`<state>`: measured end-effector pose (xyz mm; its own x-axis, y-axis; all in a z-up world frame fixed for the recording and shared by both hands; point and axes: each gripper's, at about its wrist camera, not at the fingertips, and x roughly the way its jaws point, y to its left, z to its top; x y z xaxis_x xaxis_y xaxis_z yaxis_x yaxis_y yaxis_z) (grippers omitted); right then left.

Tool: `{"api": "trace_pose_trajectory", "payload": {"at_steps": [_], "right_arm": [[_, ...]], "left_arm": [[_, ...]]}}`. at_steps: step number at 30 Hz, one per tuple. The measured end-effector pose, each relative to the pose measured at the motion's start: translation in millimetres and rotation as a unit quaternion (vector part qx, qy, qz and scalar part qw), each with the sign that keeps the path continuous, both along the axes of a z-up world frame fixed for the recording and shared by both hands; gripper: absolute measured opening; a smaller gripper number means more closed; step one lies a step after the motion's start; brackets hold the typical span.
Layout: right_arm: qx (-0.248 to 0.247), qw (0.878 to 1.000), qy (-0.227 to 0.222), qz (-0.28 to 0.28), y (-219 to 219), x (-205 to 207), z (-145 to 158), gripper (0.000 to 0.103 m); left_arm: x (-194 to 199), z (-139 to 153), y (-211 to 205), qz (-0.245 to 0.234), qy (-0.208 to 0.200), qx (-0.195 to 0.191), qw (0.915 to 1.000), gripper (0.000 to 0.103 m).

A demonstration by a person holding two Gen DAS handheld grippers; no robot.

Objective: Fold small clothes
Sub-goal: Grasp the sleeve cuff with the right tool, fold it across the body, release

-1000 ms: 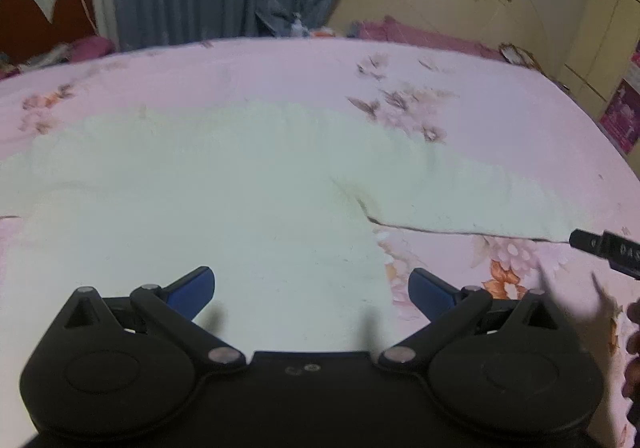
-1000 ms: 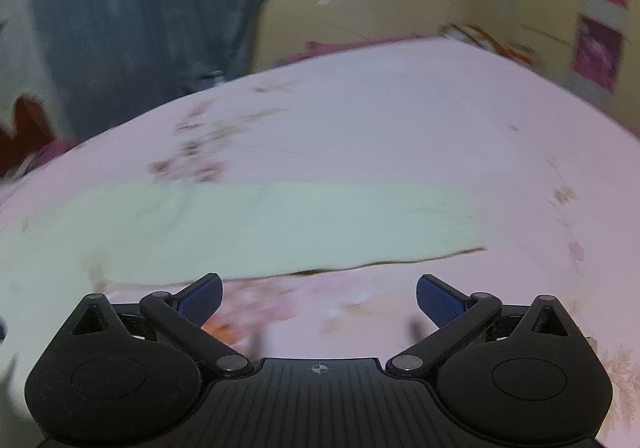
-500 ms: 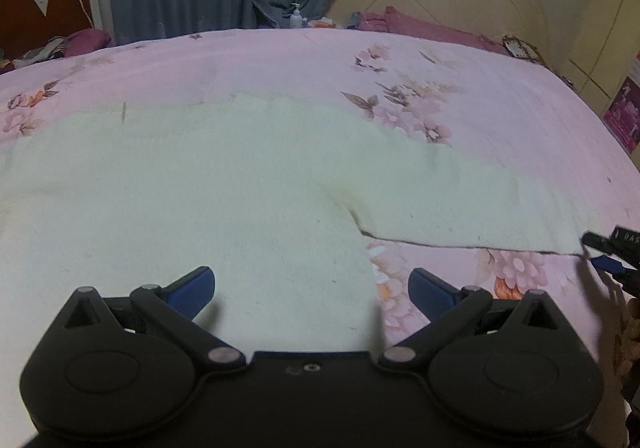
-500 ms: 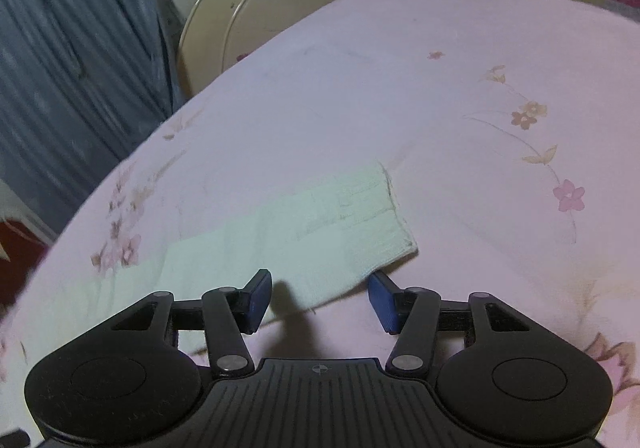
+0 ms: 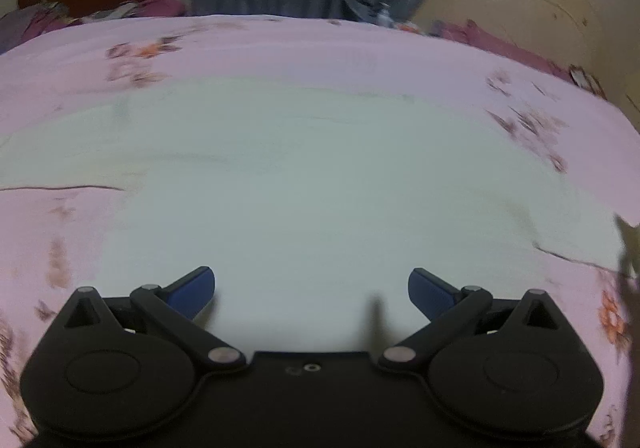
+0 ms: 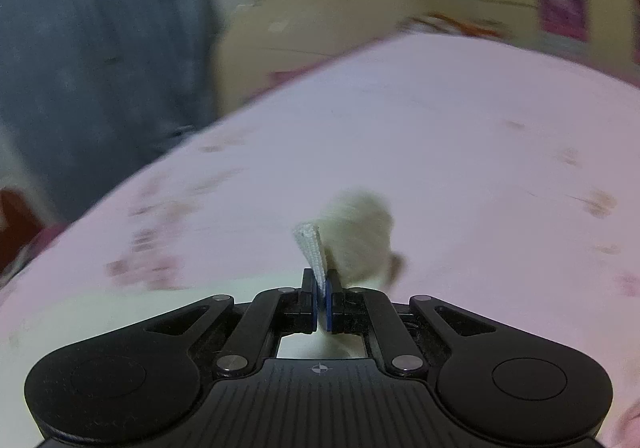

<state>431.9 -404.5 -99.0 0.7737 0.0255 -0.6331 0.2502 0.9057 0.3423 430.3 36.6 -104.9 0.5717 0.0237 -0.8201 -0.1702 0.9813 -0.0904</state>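
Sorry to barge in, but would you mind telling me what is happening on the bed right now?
A person holding a gripper in each hand is folding a pale green top spread flat on the pink floral bedsheet. The right gripper has its fingers shut on the sleeve cuff, which sticks up between them, lifted off the sheet. The left gripper is open over the body of the top, holding nothing. No fold has been laid down yet.

Both wrist cams low, angled down (shared: bed point(image 5: 280, 48)).
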Motion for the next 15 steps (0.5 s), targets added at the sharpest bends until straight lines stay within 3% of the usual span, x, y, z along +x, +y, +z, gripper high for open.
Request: {"api": "trace_pose_trajectory", "payload": {"at_steps": [6,10,15], "right_arm": [[-0.010,0.992,-0.012,0.125,150.0,25.5,18.4,0.003],[-0.028,0.979,-0.015,0.200,249.6,38.6,19.7,0.003],[-0.046,0.959,-0.010,0.279,353.9,54.2,5.6,0.003]], "left_arm": [[-12.2,6.3,68.2,0.003,-0.037,0.009,0.9993,0.098],[-30.8,7.9,109.2,0.011,-0.047,0.020,0.9986,0.097],[-50.2,5.0,154.5,0.032,-0.047,-0.001,0.9984,0.088]]}}
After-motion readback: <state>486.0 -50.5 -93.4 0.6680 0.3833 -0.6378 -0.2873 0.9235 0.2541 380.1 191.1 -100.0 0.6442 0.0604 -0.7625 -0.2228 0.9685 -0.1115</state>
